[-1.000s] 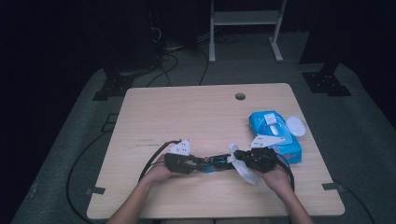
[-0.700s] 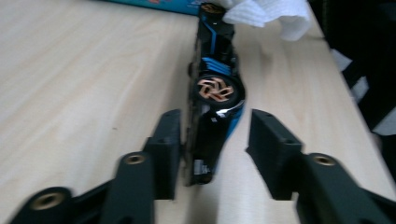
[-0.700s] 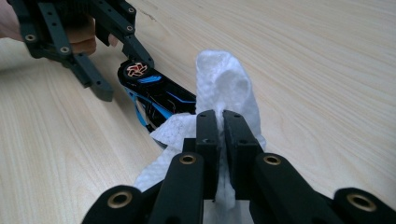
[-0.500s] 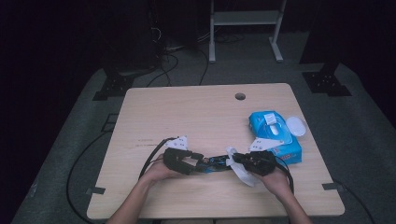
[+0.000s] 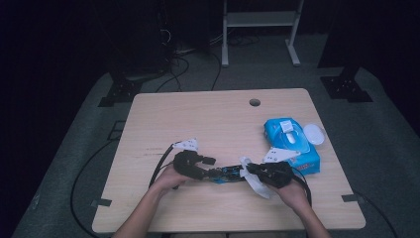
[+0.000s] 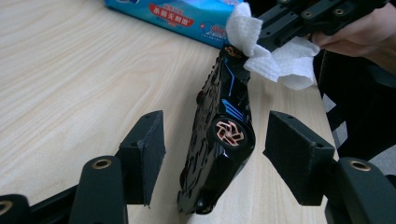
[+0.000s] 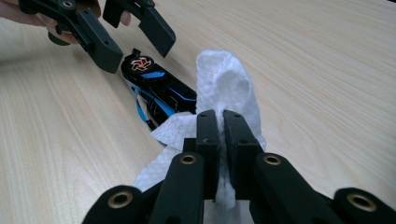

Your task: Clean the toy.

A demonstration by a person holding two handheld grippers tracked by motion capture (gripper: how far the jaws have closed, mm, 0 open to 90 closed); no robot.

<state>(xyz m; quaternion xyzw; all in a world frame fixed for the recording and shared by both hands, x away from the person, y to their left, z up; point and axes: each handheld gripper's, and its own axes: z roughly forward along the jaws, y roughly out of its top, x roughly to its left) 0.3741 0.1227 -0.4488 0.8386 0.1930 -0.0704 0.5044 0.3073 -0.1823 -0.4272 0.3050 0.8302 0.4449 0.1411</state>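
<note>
A black toy car (image 6: 219, 140) with blue stripes and an orange wheel lies on its side on the wooden table (image 5: 198, 119). My left gripper (image 6: 217, 144) straddles its near end. The jaws have just been opening, and both pads stand clear of the car. In the high view the left gripper (image 5: 210, 166) is left of the car (image 5: 225, 173) and the right gripper (image 5: 250, 171) is right of it. My right gripper (image 7: 219, 121) is shut on a crumpled white wipe (image 7: 224, 84), which touches the far end of the car (image 7: 159, 91).
A blue pack of wet wipes (image 5: 292, 146) lies at the right of the table, with a small white oval object (image 5: 313, 134) beside it. A round cable hole (image 5: 254, 102) is near the far edge. Cables trail from both grippers toward the front edge.
The left gripper's jaws have opened and let go of the car, which now rests on the table. The right gripper has kept still, shut on the wipe.
</note>
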